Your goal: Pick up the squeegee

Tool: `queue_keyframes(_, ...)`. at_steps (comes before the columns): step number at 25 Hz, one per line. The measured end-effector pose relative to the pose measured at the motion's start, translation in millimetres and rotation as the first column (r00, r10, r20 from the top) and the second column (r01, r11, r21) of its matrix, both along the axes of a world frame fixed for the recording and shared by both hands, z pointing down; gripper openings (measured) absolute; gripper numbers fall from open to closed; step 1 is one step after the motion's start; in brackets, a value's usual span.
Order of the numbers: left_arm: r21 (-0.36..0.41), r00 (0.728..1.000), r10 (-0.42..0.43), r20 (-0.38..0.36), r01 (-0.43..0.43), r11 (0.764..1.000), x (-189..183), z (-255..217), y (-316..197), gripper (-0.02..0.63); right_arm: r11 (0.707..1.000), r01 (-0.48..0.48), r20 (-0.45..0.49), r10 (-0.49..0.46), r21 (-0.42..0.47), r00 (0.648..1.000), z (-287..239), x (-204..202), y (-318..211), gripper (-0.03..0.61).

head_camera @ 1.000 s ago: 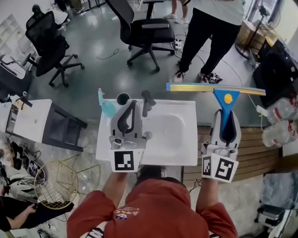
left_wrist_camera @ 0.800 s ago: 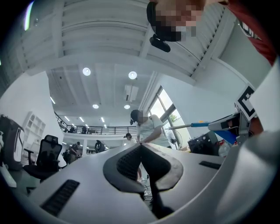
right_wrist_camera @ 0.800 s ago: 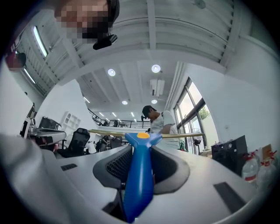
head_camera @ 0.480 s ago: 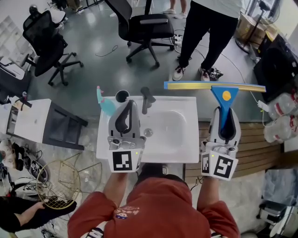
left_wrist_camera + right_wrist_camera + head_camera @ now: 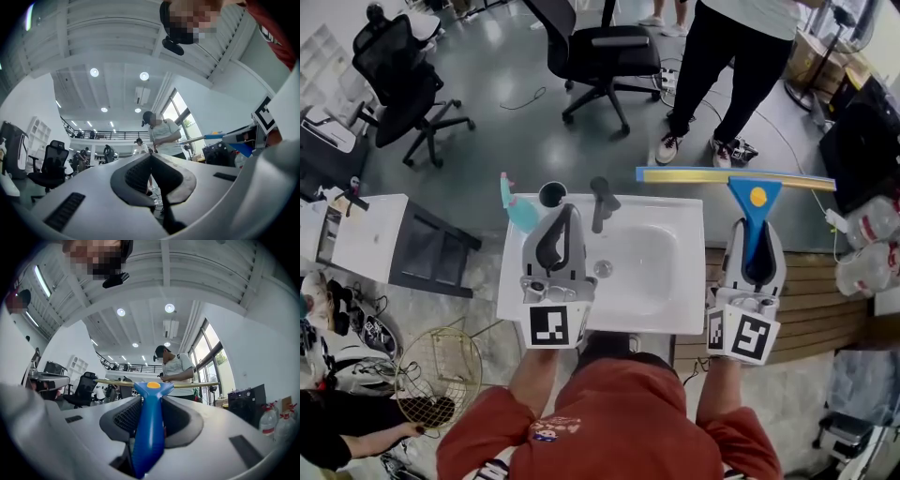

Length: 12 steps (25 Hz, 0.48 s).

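Grey floor (image 5: 506,131) spreads beyond a white sink (image 5: 670,314). Over the sink's nine o'clock side the left gripper (image 5: 565,216) hangs with its jaws pressed together on nothing, probably parked clear as the spare. At three o'clock, over wooden slats (image 5: 806,300), the right gripper (image 5: 757,232) clamps the squeegee (image 5: 756,197). Its blue handle (image 5: 149,427) runs between the jaws toward twelve, and its blade (image 5: 694,174) crosses just past the tips, apparently lifted free.

The squeegee (image 5: 754,199), blue-handled with an orange dot and a long yellow blade, is held by its handle in the right gripper (image 5: 755,239), blade level and crosswise.
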<state>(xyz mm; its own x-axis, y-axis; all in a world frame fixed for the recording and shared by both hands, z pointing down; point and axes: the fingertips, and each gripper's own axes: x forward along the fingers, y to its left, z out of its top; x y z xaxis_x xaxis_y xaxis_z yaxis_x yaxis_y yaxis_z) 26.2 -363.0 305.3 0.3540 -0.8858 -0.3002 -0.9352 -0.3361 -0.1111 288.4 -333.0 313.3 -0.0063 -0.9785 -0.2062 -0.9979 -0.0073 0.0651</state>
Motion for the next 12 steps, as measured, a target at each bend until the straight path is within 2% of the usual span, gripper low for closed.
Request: queue_keyframes(12, -0.021, 0.999, -0.038, -0.006, 0.038, 0.999, -17, 3, -21, 0.015, 1.000, 0.022, 0.019, -0.021, -0.019, 1.000, 8, -11, -31, 0.144)
